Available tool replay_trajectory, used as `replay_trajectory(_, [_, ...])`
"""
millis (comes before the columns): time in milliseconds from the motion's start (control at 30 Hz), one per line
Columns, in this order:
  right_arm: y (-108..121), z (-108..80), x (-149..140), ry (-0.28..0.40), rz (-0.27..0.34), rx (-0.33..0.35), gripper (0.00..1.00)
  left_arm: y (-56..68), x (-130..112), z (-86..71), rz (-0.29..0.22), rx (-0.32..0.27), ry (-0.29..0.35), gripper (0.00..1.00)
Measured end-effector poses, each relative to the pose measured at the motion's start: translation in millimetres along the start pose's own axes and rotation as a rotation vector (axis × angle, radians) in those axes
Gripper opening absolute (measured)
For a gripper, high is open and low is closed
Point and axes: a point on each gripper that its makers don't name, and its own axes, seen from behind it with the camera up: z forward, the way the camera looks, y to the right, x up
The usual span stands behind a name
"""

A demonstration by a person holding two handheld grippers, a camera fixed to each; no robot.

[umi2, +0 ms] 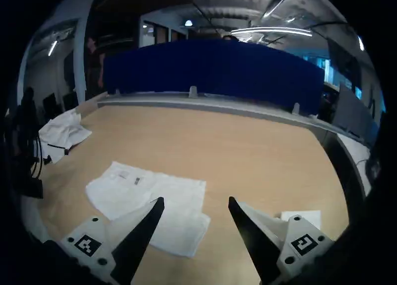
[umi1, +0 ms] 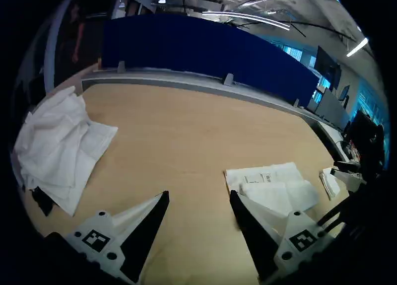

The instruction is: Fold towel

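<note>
The towel (umi2: pixel 149 200) is lying flat on the wooden table (umi2: pixel 258 151), well apart from the blue partition (umi2: pixel 213 71) that is running along the table's far edge. It is white and partly folded, with 1 layer lying over another and a small label showing near the side facing the partition. In the left gripper view the towel (umi1: pixel 270 181) is sitting off to the right, on the near side of the partition.

The right gripper (umi2: pixel 196 210) is hanging over the table with its 2 fingers spread wide and nothing between them. Its left finger is overlapping the towel's near edge in the picture, and I cannot tell whether it is touching the cloth. The left gripper (umi1: pixel 198 210) is likewise gaping, its 2 fingers holding nothing and bare wood showing between them.

A crumpled heap of white cloth (umi1: pixel 59 146) is resting closer to the partition than the towel, toward the partition's left end. A small white sheet (umi2: pixel 300 216) is lying farther from the partition than the towel, behind the right gripper's right finger. A person (umi2: pixel 92 61) is standing by the partition's left end.
</note>
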Motion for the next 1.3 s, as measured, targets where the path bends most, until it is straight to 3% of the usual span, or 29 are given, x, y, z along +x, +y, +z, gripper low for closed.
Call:
replay_trajectory(267, [41.7,-7.5,52.1,0.154,0.038,-0.116,1.0,-14.7,34.3,-2.6,0.06,0.024,0.102,0.9])
replay_trajectory(467, [66.8,-15.2,67.8,0.245,0.049,-0.189,1.0,-21.6,47.6,-4.1,0.093,0.038,0.172,0.9])
replay_trajectory(667, [70.1,-14.7,59.6,0.316,0.033,-0.216,1.0,-29.1,47.5,-4.1,0.089,0.056,0.246,0.9])
replay_trajectory(867, [71.4,-2.0,42.1,0.374,0.018,-0.248,1.0,-39.0,41.8,4.7,0.103,0.085,0.313,0.9])
replay_trajectory(1300, [72.3,20.7,21.4,0.472,0.08,-0.253,1.0,-45.4,27.3,23.8,0.161,0.11,0.41,0.9])
